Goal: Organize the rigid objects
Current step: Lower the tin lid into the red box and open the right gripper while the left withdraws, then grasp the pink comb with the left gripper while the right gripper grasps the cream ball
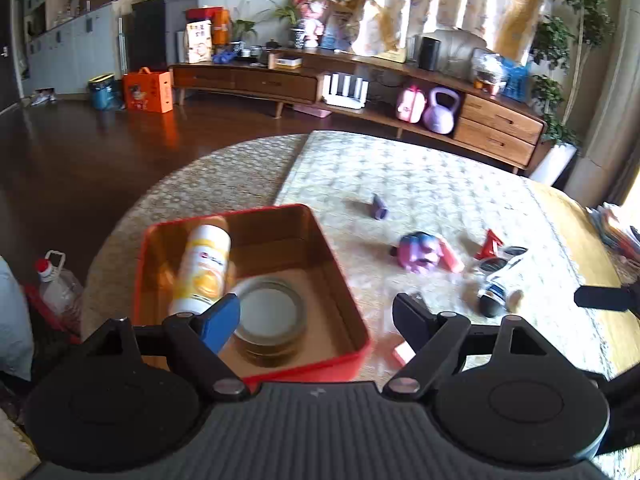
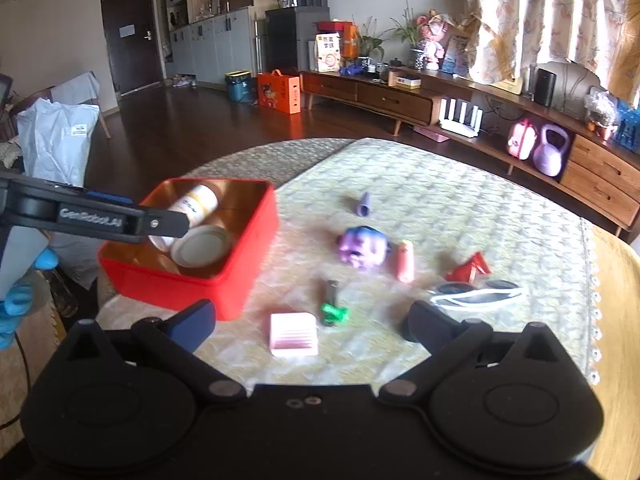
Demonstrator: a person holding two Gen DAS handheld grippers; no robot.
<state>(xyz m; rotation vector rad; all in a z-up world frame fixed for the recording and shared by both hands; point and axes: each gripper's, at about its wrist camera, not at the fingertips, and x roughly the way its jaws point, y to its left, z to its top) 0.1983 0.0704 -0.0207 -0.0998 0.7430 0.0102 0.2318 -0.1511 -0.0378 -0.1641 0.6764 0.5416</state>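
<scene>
On the cloth-covered tabletop [image 2: 460,208], at nine o'clock, the red rectangular metal tin [image 2: 240,248] holds a white-and-orange cylindrical bottle [image 1: 202,268] lying beside a round metal lid [image 1: 266,314]. The left hand-held gripper [image 1: 316,320] hovers over the tin, jaws spread, empty. Toward three o'clock lie a pink ridged block [image 2: 293,335], green clip [image 2: 334,312], purple rubber toy [image 2: 362,247], and white-framed sunglasses [image 2: 478,294]. The right hand-held gripper [image 2: 312,326] is released, empty.
</scene>
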